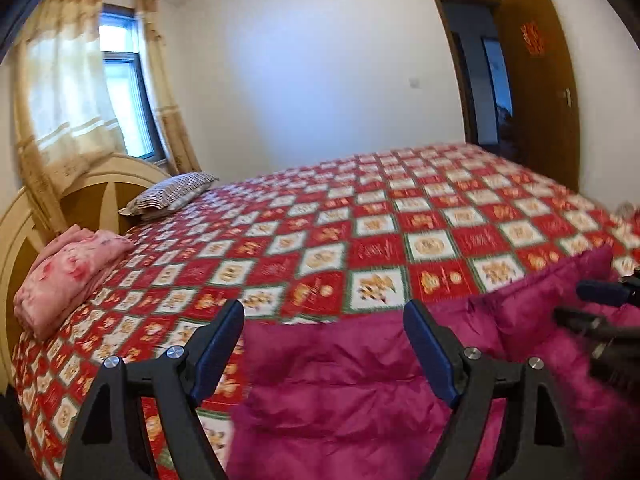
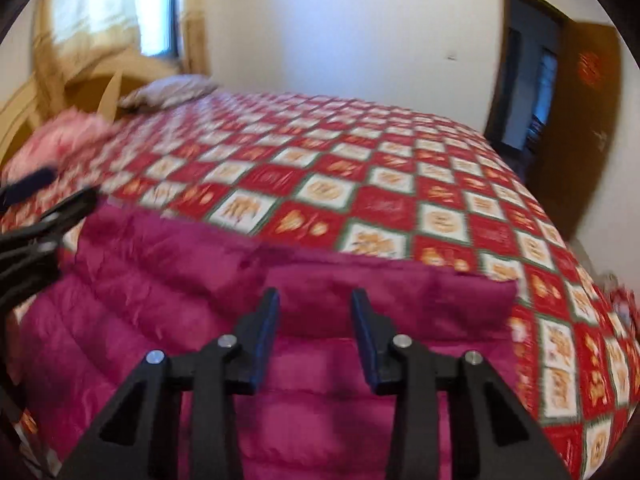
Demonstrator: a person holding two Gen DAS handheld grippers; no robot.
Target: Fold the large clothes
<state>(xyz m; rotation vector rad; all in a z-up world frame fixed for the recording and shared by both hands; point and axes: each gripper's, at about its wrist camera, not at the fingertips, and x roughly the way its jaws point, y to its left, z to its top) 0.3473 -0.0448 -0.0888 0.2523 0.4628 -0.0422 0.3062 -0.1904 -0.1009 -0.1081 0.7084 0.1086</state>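
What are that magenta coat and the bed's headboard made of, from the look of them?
The magenta coat looks like a down-filled puffer with a thin, slightly shiny synthetic shell: it is stitched into puffy horizontal channels and creases finely. The fuzzy strip along its far edge may be fur trim, though blur leaves that open. The headboard looks like wood, cream-painted frame around tan, smooth panels; whether solid or veneer I cannot tell.

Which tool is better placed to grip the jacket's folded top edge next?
Probably the right tool: it hangs open over the middle of the magenta jacket, its fingers framing the folded edge. The left tool is open too, but straddles the jacket's left border, half over the quilt.
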